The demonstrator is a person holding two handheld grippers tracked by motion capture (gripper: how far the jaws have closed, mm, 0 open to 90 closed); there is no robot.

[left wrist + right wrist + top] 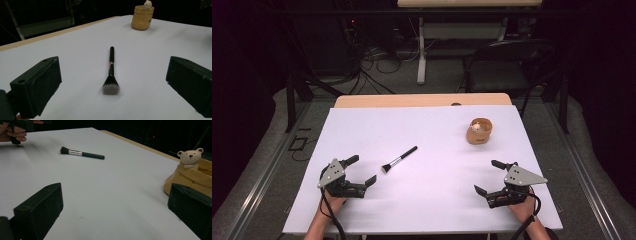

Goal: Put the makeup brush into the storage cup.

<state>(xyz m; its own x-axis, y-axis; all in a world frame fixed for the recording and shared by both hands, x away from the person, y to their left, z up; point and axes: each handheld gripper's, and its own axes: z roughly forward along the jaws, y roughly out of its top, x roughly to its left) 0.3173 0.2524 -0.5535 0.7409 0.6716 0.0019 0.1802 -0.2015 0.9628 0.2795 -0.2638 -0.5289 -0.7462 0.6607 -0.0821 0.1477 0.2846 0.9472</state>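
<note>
Brush (398,160) lies flat on white bench (432,200), left of centre, long axis diagonal: bristles toward L claw (361,171), handle pointing away to far right. L claw released, jaws wide, brush just ahead betw. them. R claw (489,176) also released, well apart. Bear pot (479,131) far right.

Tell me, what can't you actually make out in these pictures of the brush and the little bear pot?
- Inside of the bear pot: too small in the high view; in the right gripper view its rim and the right gripper's jaw hide it.
- Bear figure: its lower body sits behind the pot's rim.
- Brush bristle tips: blurred in the left gripper view.
- Left gripper: in the right gripper view the top edge cuts it off.
</note>
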